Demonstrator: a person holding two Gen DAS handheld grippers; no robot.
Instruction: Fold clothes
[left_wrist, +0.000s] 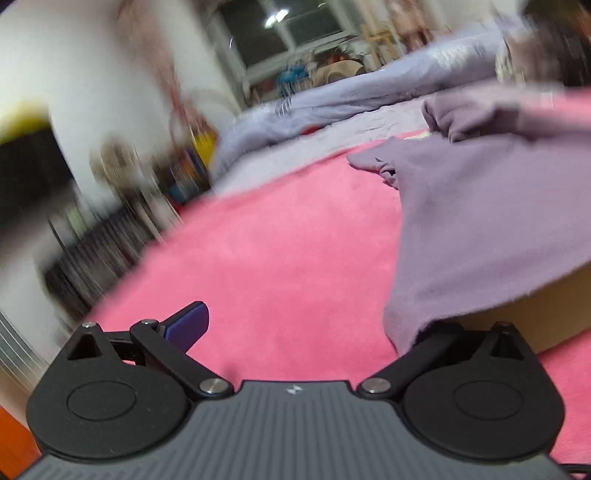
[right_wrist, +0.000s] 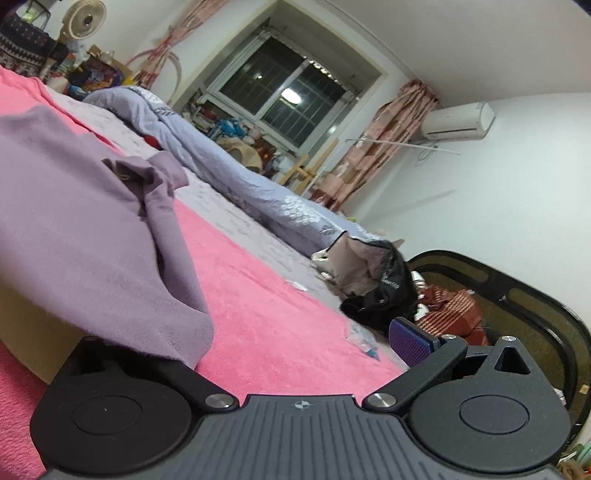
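A purple garment (left_wrist: 480, 221) lies spread on the pink blanket (left_wrist: 277, 258), its near edge draped over a tan board (left_wrist: 535, 314). A bunched sleeve or collar (left_wrist: 454, 118) sits at its far end. My left gripper (left_wrist: 306, 328) is open wide. Its left pad (left_wrist: 186, 325) shows blue, while the right finger is hidden under the garment's hem. In the right wrist view the same garment (right_wrist: 74, 229) covers the left finger of my right gripper (right_wrist: 266, 347), which is also open. Its right pad (right_wrist: 410, 343) is bare above the blanket (right_wrist: 277, 302).
A lilac quilt (right_wrist: 221, 162) lies bunched along the far side of the bed. A black bag (right_wrist: 384, 291) and loose clothes sit near the headboard (right_wrist: 535, 295). A small plastic wrapper (right_wrist: 364, 341) lies on the blanket. The left wrist view is motion-blurred.
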